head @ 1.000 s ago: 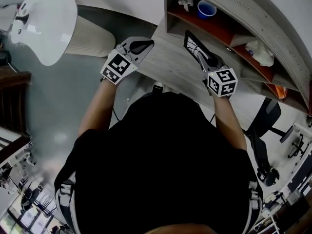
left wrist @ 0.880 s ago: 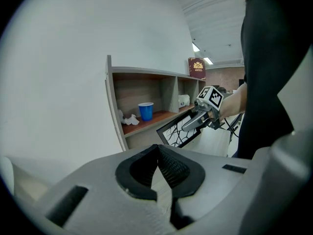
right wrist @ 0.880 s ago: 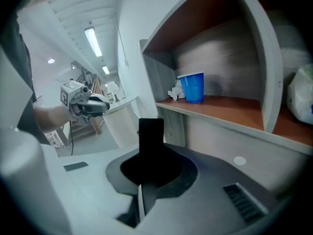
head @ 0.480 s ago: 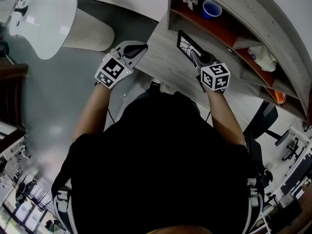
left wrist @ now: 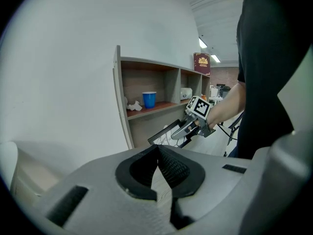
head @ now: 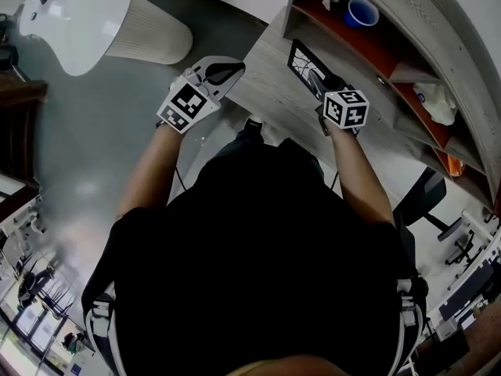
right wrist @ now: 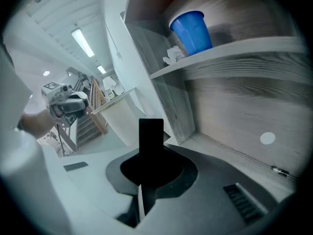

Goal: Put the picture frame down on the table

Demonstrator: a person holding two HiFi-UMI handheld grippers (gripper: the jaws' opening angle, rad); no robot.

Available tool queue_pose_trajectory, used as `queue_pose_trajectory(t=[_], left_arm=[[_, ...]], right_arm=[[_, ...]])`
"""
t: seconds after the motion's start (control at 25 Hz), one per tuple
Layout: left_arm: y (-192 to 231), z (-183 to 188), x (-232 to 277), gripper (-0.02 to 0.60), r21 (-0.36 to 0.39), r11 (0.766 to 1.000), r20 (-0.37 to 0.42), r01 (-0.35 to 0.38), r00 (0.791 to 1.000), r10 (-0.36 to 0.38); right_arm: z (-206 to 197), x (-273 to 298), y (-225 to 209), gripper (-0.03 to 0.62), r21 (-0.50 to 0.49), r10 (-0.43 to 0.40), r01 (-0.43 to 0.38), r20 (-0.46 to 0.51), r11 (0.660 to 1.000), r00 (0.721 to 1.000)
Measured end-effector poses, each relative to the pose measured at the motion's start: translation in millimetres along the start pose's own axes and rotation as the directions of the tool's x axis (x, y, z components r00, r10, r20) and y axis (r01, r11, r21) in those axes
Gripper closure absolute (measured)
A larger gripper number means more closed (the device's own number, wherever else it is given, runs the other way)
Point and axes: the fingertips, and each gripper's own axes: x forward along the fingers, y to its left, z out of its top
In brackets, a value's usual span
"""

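Right arm stretched forward, the right gripper [head: 321, 83] angles downward, its claw pinching the near edge of the picture frame [head: 304, 63]. The frame tilts low over the table [head: 266, 100], in front of the shelf [head: 368, 53]. The left gripper [head: 225, 71] hovers at the table's left corner, claw pressed together, empty. Against a second ago, the frame sits lower, closer to the tabletop; whether it touches, I cannot tell.
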Motion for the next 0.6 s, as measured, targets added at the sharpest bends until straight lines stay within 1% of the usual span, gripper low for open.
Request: queue_pose_trajectory(t=[0.24,0.4,0.6], left_arm=[[1.2,-8.8,-3.2,0.565,-0.012,1.0,-0.015,-0.009,1.0,0.008],[2.2,-17.8,-4.8,0.565,-0.028,0.999,-0.032,-0.016,0.999,0.015],[5.4,-22.2,-2.9,0.565,-0.042,0.999,-0.033,-0.026,0.999,0.025]], right_arm=[[-6.7,23.7,-5.0,0.577,0.029,-0.012,0.012,-0.002,1.0,1.0],[-13.6,38.0,-6.8,0.577,0.054,-0.006,0.006,-0.016,0.999,1.0],[-24.0,53.5,-12.6,0.577,0.076,0.006,-0.003,-0.034,0.997,0.999]])
